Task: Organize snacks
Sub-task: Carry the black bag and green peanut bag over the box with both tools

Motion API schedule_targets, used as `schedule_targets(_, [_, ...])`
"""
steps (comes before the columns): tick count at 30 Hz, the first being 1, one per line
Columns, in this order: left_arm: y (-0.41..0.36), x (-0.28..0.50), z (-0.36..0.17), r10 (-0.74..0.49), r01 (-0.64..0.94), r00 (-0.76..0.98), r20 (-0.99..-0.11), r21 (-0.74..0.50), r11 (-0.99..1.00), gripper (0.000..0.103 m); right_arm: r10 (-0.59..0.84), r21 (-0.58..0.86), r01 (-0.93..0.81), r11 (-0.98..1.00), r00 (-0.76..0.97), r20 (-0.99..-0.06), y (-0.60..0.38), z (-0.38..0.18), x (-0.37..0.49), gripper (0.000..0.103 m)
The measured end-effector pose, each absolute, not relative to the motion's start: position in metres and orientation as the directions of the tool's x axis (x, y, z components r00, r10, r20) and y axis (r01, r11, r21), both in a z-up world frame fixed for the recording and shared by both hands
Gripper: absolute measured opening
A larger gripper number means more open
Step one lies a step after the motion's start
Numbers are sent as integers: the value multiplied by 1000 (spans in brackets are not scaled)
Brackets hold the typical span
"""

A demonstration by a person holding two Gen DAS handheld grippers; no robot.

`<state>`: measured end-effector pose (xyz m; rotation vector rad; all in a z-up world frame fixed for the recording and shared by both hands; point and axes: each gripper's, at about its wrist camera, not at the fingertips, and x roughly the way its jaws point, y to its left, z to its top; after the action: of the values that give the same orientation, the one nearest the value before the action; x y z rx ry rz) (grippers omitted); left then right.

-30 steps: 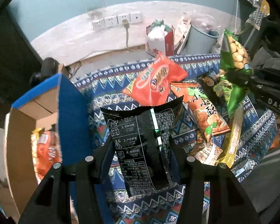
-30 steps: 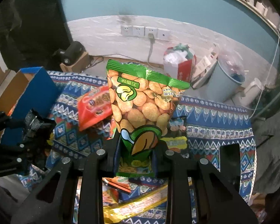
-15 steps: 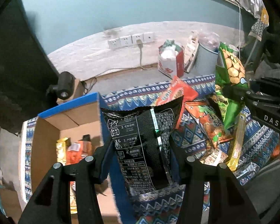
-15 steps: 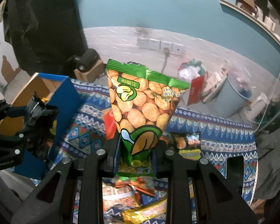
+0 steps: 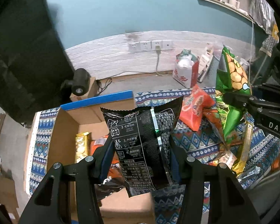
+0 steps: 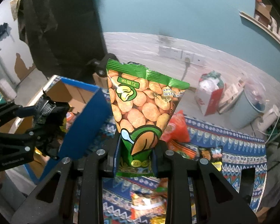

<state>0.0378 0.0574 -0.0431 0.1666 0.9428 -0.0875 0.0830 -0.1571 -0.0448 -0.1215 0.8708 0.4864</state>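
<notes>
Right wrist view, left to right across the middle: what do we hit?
Left gripper holding a black snack bag → blue-sided cardboard box → green snack bag in the right gripper → red snack packet → red-and-white bag → grey bin.

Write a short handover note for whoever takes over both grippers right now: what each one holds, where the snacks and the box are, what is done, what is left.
Left gripper: shut on the black snack bag, held over the cardboard box.
Right gripper: shut on the green snack bag, held above the patterned cloth, beside the box.
Done: some packets already lie in the box, including a gold packet.
Left: drop both held bags in, then collect the orange bag and the other packets on the cloth.
</notes>
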Motion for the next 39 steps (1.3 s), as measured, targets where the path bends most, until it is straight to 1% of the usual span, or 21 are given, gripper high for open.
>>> schedule_targets(12, [104,34,-45,38,63,581,-813,91,994,54,408,112,-510,853,519,-751,-101,-35,87,25])
schedule_targets(21, [151,36,-57,65,-7,544,-837,73,997,54,438,119,-553,825,493,-752,-59,-36,89,25])
schedule_targets(33, [192,35,-77,116,-83,479,-870,86,993,54,496,177,-608,774,409,-766,-5,-45,89,25])
schedule_targets(39, [206,33,-82,133,-122,459,-878,86,989,54,504,181,-636,750,372,-780,17,-51,84,25])
